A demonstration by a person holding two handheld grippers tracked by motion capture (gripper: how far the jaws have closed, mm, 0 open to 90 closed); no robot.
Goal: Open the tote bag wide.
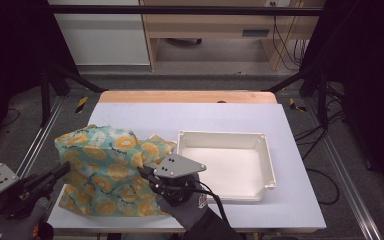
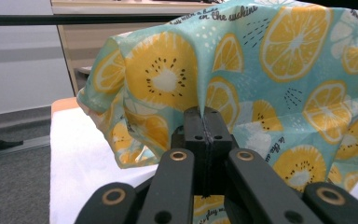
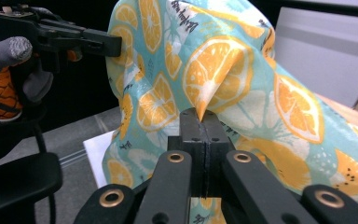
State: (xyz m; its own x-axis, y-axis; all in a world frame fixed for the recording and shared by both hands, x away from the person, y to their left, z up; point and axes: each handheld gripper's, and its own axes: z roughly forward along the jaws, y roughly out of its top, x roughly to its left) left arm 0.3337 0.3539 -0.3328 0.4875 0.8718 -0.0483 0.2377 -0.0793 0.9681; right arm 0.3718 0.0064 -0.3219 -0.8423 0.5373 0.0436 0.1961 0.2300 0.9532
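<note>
My left gripper is clamped on the cloth, jaws pressed together over a pinched fold at its left edge. My right gripper is clenched on a fold at the cloth's right side. The cloth tents up between them over the left of the table, just beside the white tray.
</note>
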